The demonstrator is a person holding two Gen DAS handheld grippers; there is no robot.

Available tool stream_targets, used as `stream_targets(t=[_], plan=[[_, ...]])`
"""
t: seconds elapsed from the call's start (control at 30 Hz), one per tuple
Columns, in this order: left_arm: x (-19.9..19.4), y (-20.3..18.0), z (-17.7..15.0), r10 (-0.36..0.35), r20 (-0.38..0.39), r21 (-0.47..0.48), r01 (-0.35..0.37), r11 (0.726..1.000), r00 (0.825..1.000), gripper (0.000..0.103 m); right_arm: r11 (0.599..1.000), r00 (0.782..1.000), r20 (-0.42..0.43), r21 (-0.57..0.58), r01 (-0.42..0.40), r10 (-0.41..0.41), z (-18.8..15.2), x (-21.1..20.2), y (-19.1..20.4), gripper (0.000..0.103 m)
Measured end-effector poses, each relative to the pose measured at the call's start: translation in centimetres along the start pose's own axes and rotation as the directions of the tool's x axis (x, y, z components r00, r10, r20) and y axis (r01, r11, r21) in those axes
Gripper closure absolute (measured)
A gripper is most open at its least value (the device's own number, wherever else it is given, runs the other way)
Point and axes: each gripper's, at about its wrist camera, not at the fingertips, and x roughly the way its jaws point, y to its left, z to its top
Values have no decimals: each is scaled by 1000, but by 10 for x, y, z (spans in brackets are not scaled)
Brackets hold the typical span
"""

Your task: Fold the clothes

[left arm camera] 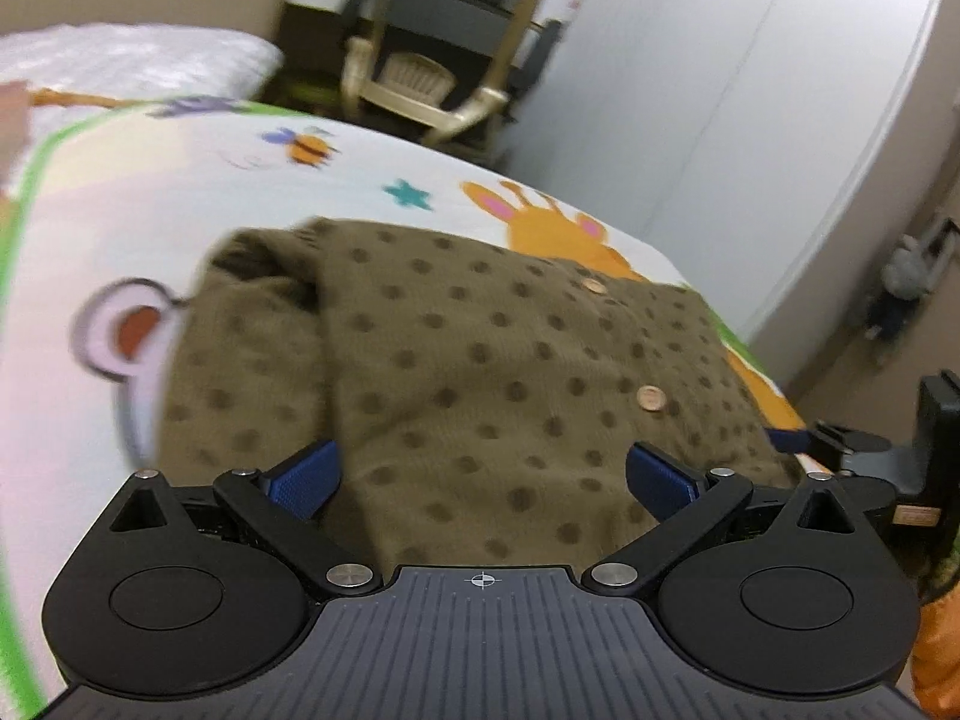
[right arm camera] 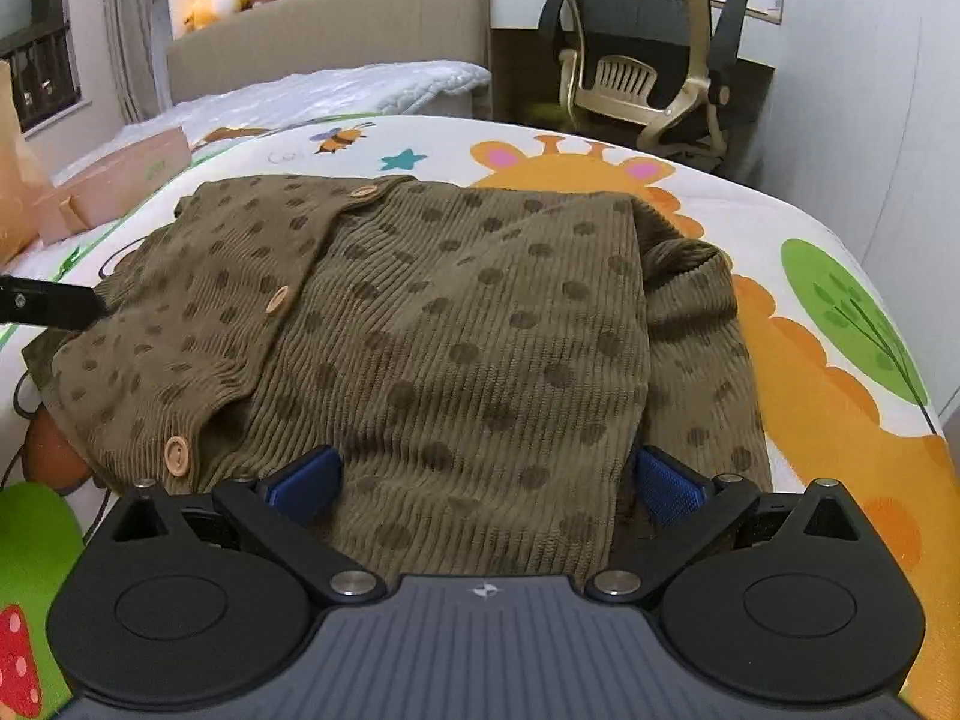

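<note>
Olive-brown ribbed knit cardigan with darker polka dots and round wooden buttons (right arm camera: 456, 324) fills the near foreground of both wrist views, lying flat on a white cartoon-print bedspread with an orange giraffe, a bee and a teal star (right arm camera: 540, 144). Seen from the right wrist, the garment's button line runs from near left to far centre, so its long axis points away from the camera, and a sleeve appears folded over along the right side, where the fabric bunches. Its near hem sits directly between the blue pads of the right gripper (right arm camera: 483, 480), whose jaws are spread wide with nothing between them, hovering low over the cloth and facing up the bed. From the left wrist the picture is blurred; the left gripper (left arm camera: 480, 477) is likewise spread wide and empty, tilted, with the cardigan straight ahead and a rumpled sleeve at the far left. Both tools seem about equally near the hem, so the likely next move is a pinch at the near edge to carry it toward the far end. Beyond lie a pink cardboard box (right arm camera: 120, 174) at far left and a beige mesh office chair (right arm camera: 642, 42).
</note>
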Motion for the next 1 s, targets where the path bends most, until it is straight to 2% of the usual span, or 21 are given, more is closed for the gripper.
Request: stream_targets(t=[0.1,0.2,0.33,0.53,0.73,0.87,1.0], plan=[[-17,14,-6,70,24,-29,-70,997,997,0,1000,1000,7,-4,0,0,-1,-1,0,0],[-29,34,-14,135,16,-86,-133,987,991,0,1000,1000,14,-5,1,-1,-2,-1,0,0],[-36,47,-16,121,26,-129,-117,985,992,0,1000,1000,20,-1,2,-2,-3,-1,1,0],[-24,40,-17,162,18,-95,-159,983,987,5,1000,1000,21,-1,8,-8,-2,0,2,0],[-18,31,-18,221,19,-47,-220,974,975,17,1000,999,40,-2,9,-9,-2,-5,2,0],[-18,29,-18,213,25,-47,-211,976,977,32,996,983,163,20,-86,81,4,-33,5,0],[-17,24,-20,195,34,-47,-193,980,980,43,994,967,239,-77,-74,90,18,-46,24,0]])
